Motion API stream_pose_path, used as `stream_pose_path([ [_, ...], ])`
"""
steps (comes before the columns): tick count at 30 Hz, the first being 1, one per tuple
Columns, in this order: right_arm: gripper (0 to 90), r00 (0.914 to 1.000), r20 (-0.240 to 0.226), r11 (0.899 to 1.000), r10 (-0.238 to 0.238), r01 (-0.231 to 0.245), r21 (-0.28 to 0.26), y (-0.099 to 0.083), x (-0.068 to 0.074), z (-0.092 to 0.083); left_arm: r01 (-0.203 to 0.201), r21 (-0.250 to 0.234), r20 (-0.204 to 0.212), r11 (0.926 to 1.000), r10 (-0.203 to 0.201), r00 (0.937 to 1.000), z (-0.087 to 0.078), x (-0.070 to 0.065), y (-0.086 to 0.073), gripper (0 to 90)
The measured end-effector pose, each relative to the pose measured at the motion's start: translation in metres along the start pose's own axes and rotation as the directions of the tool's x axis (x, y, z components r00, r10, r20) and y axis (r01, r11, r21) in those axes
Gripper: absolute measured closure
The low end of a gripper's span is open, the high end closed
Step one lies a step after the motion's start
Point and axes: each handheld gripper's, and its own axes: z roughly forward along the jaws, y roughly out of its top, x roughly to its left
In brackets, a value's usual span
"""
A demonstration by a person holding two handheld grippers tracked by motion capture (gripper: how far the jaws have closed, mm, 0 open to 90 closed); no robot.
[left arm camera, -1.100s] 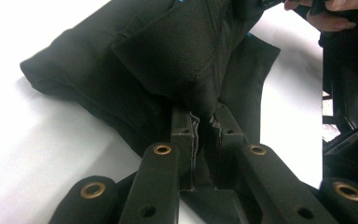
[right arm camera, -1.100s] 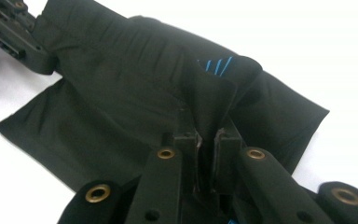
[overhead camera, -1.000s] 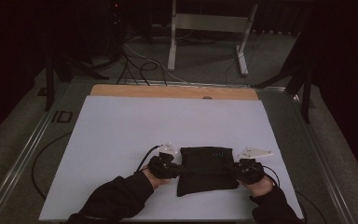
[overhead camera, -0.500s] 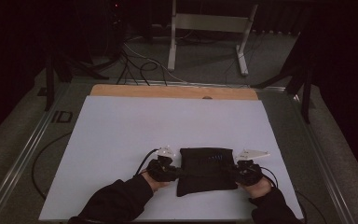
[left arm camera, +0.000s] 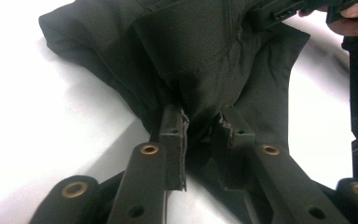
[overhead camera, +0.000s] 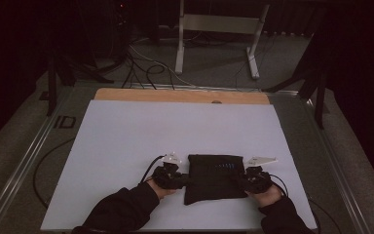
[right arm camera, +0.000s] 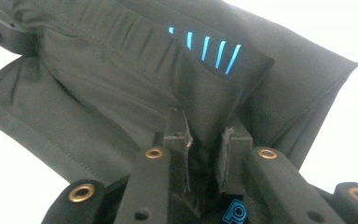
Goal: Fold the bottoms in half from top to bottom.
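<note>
Folded cloth at the near edge of the table, a gripper at each side

We see the folded cloth (overhead camera: 212, 176) lying on the white sheet (overhead camera: 141, 136) that covers the table (overhead camera: 175, 95), toward its near edge and right of centre. The left gripper (overhead camera: 182, 179) sits at the cloth's left edge, the right gripper (overhead camera: 238, 180) at its right edge, each with a fold of cloth between its jaws. Behind the table stands a frame (overhead camera: 219, 34) on the floor.

The high view is dim, with dark, underexposed surroundings; only the white worktop (overhead camera: 175, 141) reads clearly, at soft resolution. Both gripper views overexpose the worktop to featureless white glare. The dark cloth (left arm camera: 205, 51) retains visible weave, and nearby tool parts appear slightly blurred.
</note>
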Motion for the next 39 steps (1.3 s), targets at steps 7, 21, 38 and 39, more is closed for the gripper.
stream_pose_path([
  [7,71.3,1.0,-0.002,1.0,-0.003,0.003,0.002,-0.001,-0.002,0.001,-0.005,0.005,0.004,1.0,0.005,1.0,0.001,0.0,0.0,72.6],
  [21,67.5,0.9982,0.015,0.992,-0.059,0.06,-0.115,0.02,0.006,-0.037,-0.061,-0.144,-0.091,0.9877,0.048,0.9947,-0.048,-0.007,0.026,80.1],
  [38,90.0,0.9862,0.158,0.995,-0.05,0.063,-0.08,0.036,-0.035,-0.003,-0.056,-0.07,-0.12,0.996,0.047,0.9917,-0.013,0.025,0.028,89.6],
  [39,90.0,0.9875,0.152,0.996,-0.04,0.051,-0.069,0.036,-0.039,0.0,-0.053,-0.064,-0.116,0.9966,0.046,0.9922,-0.011,0.025,0.028,89.6],
])
